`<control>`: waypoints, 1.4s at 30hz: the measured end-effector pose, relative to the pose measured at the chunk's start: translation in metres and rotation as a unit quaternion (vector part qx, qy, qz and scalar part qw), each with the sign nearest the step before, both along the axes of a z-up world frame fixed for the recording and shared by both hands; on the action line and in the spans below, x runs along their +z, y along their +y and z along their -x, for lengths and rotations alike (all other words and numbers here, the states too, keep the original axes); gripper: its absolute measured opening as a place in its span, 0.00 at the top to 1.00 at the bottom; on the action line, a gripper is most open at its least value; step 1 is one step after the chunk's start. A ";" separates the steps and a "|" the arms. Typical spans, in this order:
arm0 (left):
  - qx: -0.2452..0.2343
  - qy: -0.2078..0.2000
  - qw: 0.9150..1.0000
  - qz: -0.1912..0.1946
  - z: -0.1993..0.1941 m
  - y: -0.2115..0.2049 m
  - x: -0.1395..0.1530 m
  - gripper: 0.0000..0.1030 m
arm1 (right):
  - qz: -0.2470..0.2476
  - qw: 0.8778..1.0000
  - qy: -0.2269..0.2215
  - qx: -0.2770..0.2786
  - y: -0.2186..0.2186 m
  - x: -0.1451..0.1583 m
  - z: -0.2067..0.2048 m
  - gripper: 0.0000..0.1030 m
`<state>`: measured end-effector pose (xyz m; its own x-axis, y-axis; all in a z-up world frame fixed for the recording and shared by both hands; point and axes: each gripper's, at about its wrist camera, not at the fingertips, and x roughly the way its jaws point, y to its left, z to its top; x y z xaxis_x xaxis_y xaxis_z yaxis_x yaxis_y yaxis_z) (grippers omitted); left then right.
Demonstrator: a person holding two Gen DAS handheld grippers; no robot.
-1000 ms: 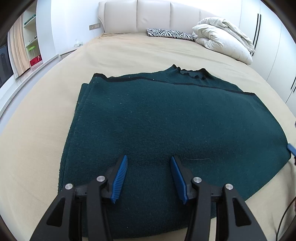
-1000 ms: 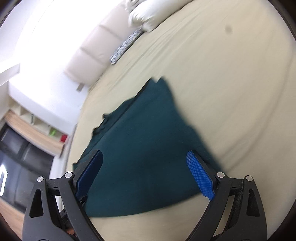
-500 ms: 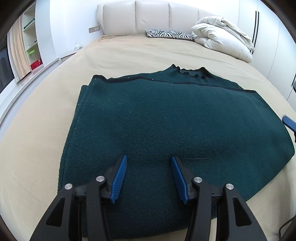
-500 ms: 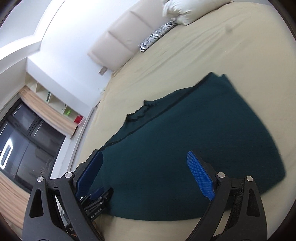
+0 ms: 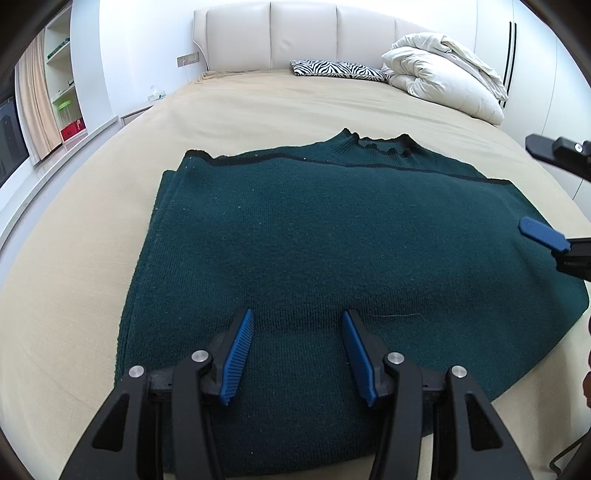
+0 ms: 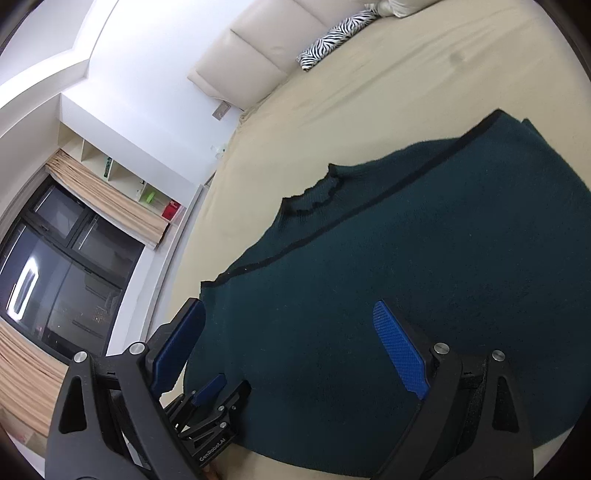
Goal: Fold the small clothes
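Note:
A dark green knitted sweater (image 5: 325, 251) lies flat on the beige bed (image 5: 277, 107), collar toward the headboard, with a black seam line across its far part. My left gripper (image 5: 297, 317) hovers over the sweater's near hem, jaws partly apart, nothing between its blue pads. My right gripper (image 6: 288, 310) stands wide open above the sweater (image 6: 424, 258), empty, and it also shows at the right edge of the left wrist view, the right gripper (image 5: 528, 184). The left gripper (image 6: 210, 391) appears at the lower left of the right wrist view.
A folded white duvet (image 5: 443, 70) and a zebra-print pillow (image 5: 336, 68) lie at the padded headboard (image 5: 295, 33). Shelves (image 5: 62, 107) and a dark window (image 6: 55, 280) are on the left, white wardrobe doors (image 5: 535, 55) on the right.
The right gripper has swung across toward the sweater's middle and rolled, coming further into the left wrist view at its right edge. The left gripper and the sweater have not moved.

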<state>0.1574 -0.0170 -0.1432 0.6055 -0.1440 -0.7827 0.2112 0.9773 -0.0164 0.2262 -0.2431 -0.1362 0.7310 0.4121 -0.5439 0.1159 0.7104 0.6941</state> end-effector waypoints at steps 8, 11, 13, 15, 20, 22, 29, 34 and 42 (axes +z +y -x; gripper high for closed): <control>0.000 0.022 0.998 0.066 -0.008 0.016 0.027 0.49 | -0.009 1.000 0.010 0.003 0.001 -0.011 -0.003 0.10; -0.010 0.011 0.992 0.129 -0.026 0.027 0.050 0.49 | -0.010 1.000 0.004 0.006 0.000 -0.007 -0.006 0.10; -0.018 0.015 0.987 0.157 -0.045 0.030 0.054 0.49 | -0.017 1.000 0.005 0.006 -0.002 -0.006 -0.014 0.10; -0.017 0.011 0.985 0.170 -0.067 0.034 0.055 0.49 | -0.026 1.000 0.002 0.012 0.001 -0.003 -0.024 0.10; 0.013 0.070 0.975 0.211 -0.125 0.052 0.020 0.50 | -0.045 0.998 0.004 0.047 0.014 -0.004 -0.058 0.10; 0.018 0.073 0.973 0.217 -0.130 0.059 0.007 0.59 | -0.059 0.997 0.016 0.054 0.015 -0.014 -0.075 0.10; 0.005 0.062 0.958 0.280 -0.128 0.082 -0.010 0.71 | -0.097 0.995 0.001 0.017 -0.045 -0.038 -0.085 0.16; 0.021 0.066 0.950 0.304 -0.130 0.091 -0.020 0.87 | -0.118 0.991 -0.013 -0.062 -0.119 -0.051 -0.053 0.35; 0.056 0.084 0.945 0.311 -0.124 0.102 -0.011 0.91 | -0.090 0.983 0.014 -0.158 -0.182 -0.042 0.015 0.34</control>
